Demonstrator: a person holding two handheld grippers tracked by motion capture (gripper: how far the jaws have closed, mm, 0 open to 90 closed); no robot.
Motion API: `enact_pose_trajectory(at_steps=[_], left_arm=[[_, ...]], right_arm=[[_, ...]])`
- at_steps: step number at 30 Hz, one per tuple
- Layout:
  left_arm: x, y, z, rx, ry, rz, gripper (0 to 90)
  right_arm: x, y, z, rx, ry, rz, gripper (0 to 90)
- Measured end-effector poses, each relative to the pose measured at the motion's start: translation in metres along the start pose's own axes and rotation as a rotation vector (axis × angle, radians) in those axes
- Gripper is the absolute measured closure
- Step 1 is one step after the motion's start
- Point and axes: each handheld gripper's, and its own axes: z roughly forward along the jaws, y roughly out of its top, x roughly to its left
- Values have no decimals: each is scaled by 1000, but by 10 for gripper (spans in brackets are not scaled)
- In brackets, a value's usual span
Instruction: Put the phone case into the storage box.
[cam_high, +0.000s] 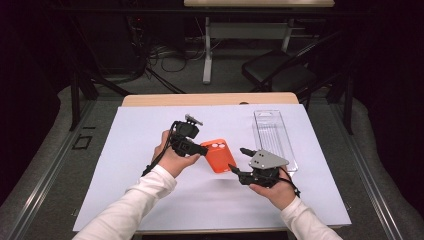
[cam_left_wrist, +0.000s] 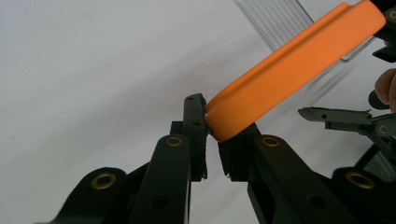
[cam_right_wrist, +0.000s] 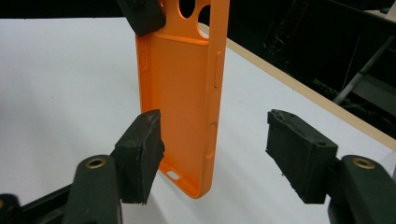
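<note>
1. We note the table (cam_high: 150, 150), covered by a white sheet, with a clear plastic tray (cam_high: 274, 137) lying at its far right, long axis running away from the person.
2. The orange phone case (cam_high: 218, 155) is held off the table, between the two hands, near the middle. In the right tool's view it stands with its long axis upright, inner face toward that camera, camera cut-outs at the top.
3. The left tool (cam_left_wrist: 212, 135) is clamped on the case: its jaws pinch one end of the rim, and the case runs up and away to the right in its own view.
4. The right tool (cam_right_wrist: 212, 158) stands with jaws apart; the pads press on nothing. The lower end of the case hangs between them, nearer the left pad, well clear of the right one.
5. We judge the deciding relation to be this: the case lies directly ahead of the right tool, edge-on between its jaws, so a closing there would take it across its width. The left hand carries it alone; the right hand is nearer the tray.
</note>
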Motion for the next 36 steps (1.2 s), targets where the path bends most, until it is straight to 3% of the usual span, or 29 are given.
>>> enact_pose_trajectory(at_steps=[9, 17, 20, 27, 36], left_arm=[[0, 4, 1, 14, 7, -11, 821], [0, 7, 3, 34, 20, -23, 821], [0, 8, 4, 40, 25, -25, 821], [1, 11, 8, 52, 28, -34, 821], [3, 15, 11, 69, 41, -44, 821]], right_arm=[[-2, 2, 1, 15, -1, 17, 313], [-5, 6, 4, 43, -34, 47, 184], [-6, 7, 6, 54, -26, 63, 158], [-5, 10, 8, 64, -34, 41, 157], [-5, 13, 7, 79, -41, -5, 249]])
